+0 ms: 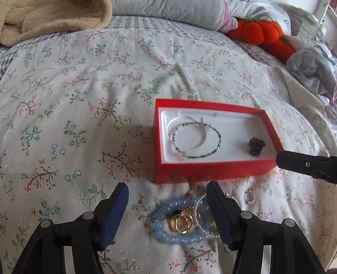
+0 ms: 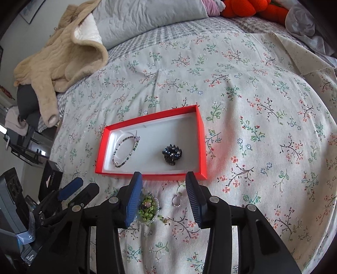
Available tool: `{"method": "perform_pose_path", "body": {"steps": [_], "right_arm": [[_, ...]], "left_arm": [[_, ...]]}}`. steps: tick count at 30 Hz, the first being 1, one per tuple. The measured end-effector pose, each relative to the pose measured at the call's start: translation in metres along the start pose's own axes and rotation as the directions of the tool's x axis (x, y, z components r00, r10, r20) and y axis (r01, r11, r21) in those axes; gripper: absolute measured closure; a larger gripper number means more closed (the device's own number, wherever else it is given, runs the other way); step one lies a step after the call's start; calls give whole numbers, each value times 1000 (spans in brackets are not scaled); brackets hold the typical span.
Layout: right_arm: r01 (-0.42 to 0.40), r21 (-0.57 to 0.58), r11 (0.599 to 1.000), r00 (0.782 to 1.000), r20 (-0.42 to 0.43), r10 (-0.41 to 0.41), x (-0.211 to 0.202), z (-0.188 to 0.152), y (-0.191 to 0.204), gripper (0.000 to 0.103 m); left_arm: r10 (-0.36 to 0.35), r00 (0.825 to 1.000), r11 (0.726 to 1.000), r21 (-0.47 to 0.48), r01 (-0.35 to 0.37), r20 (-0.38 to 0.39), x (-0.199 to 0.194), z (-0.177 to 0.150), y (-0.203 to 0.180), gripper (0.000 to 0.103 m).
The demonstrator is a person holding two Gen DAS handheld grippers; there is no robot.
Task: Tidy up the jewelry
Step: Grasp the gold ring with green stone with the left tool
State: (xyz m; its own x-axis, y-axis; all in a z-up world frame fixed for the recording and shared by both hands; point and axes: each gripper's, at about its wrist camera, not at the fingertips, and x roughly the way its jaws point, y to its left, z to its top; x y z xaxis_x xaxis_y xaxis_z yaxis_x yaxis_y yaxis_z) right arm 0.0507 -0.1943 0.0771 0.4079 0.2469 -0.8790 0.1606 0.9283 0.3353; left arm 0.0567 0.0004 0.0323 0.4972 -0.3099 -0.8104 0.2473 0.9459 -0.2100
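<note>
Jewelry box (image 1: 210,172) holds our beaded bracelet (image 1: 197,140) and dark clip (image 1: 256,145). Both our left gripper (image 1: 167,212) and right gripper (image 2: 163,198) hover spread wide, grasping nothing.

Floral bedspread (image 1: 84,105), beige fleece jacket (image 2: 63,57), grey pillow (image 1: 168,10), orange plush pumpkins (image 1: 261,31)

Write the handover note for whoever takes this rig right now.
Left gripper: open, empty, over the pile in front of the box.
Right gripper: open, empty, near the box's front edge.
Done: beaded bracelet and dark hair claw lie in the red box.
Left on the bedspread: blue bead bracelet, gold rings, clear bead bracelet, small silver ring, green beaded piece.
</note>
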Motion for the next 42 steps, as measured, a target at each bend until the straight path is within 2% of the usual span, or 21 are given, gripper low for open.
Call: {"method": "perform_pose_path", "body": {"steps": [6,9,14,22,30,34,38,39,40,42], "right_arm": [[22,-8,1000,999,-41,-22,7,-12,2,51],[24,-3,1000,998,-60,-24,11,-17,1,51],[33,-13,999,996,-88,-34,20,-23,3,50],[60,-29,998,991,-118,-63,32,-25,-1,50],[71,-26,997,989,-129,-74,37,-23,-6,50],[70,-29,997,989,-131,-73,37,-23,-6,50],[71,-29,997,988,-135,-75,40,-23,-4,50],[72,-30,997,988,-136,-76,40,-23,-3,50],[73,-31,997,988,-136,-76,41,-23,-3,50],[72,-34,997,988,-137,-76,41,-23,-2,50]], "left_arm": [[-47,990,997,-68,38,-132,13,-19,9,38],[-76,984,993,-105,59,-161,18,-24,10,38],[-99,980,987,-139,75,-174,23,-28,10,42],[-130,975,981,-163,101,-179,32,-24,3,66],[-90,980,979,-195,55,-177,49,-19,-1,69],[-61,982,978,-206,24,-179,55,-18,-2,78],[-41,985,980,-201,6,-171,57,-18,-4,78],[-37,986,980,-197,4,-165,57,-17,-5,79],[-34,987,981,-192,3,-160,56,-16,-5,85],[-40,987,982,-190,9,-156,53,-15,-3,85]]}}
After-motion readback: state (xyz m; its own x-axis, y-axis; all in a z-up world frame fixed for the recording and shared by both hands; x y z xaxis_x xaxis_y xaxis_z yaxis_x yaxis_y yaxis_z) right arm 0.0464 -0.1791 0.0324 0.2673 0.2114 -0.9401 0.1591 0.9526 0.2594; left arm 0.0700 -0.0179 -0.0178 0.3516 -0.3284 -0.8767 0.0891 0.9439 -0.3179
